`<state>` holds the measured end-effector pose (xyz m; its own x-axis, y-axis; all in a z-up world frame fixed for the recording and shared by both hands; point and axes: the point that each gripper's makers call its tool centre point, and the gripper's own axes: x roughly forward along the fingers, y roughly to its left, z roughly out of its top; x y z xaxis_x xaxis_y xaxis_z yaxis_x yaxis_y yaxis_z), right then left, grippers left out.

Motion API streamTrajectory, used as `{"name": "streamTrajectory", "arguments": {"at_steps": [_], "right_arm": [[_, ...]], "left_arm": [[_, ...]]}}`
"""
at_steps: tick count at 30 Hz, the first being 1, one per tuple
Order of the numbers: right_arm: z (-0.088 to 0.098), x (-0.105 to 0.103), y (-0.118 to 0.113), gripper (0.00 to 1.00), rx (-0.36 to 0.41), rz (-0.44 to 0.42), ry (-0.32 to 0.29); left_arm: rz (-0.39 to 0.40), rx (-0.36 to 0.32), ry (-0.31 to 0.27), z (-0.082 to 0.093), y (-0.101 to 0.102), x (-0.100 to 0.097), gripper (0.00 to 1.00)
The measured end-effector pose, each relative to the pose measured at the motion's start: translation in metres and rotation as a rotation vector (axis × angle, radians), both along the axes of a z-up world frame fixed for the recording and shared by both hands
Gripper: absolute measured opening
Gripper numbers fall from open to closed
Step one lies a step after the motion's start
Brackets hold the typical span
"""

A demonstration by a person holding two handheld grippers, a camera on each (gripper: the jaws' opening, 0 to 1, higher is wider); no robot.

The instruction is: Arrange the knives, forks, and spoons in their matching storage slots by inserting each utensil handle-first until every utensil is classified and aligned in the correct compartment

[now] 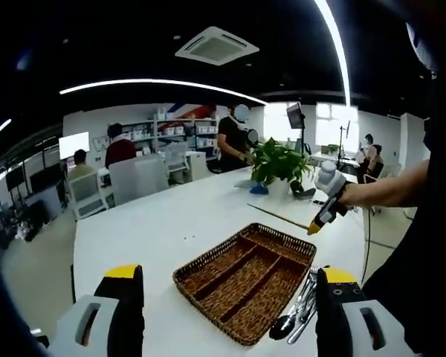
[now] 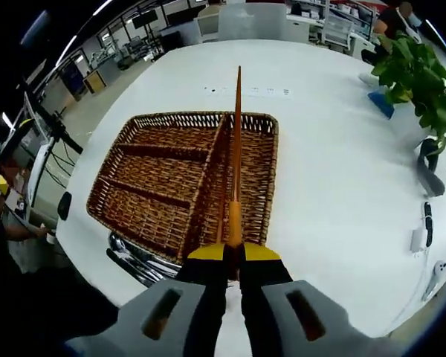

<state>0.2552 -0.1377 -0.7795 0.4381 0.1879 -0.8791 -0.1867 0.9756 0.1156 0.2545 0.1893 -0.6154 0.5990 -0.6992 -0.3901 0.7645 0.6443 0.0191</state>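
Meanwhile, the right tongs (image 2: 234,253) gripped a long, thin wooden stick (image 2: 237,149), its axis running up-frame over the wicker tray (image 2: 137,178). The left tongs (image 1: 227,279) stood wide, nearer the utensils (image 1: 301,309) heaped beside the tray's lower-right rim on the white desk (image 1: 156,230).

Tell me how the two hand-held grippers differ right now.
The left hand-held gripper has its jaws wide apart and holds nothing; the right hand-held gripper is shut on a thin wooden stick. The left one hovers low, facing the wicker tray; the right one is held above it, stick pointing over the tray. Both have yellow-tipped black jaws.
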Motion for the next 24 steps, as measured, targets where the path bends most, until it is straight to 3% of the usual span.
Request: {"name": "streamTrajectory", "arguments": {"at_steps": [12, 24], "right_arm": [[-0.026, 0.012, 0.001, 0.03, -0.039, -0.022, -0.018], [-0.051, 0.001, 0.003, 0.03, -0.046, -0.031, 0.050]], "left_arm": [[0.001, 0.000, -0.012, 0.004, 0.011, 0.005, 1.00], [0.025, 0.000, -0.021, 0.005, 0.017, 0.006, 1.00]]}}
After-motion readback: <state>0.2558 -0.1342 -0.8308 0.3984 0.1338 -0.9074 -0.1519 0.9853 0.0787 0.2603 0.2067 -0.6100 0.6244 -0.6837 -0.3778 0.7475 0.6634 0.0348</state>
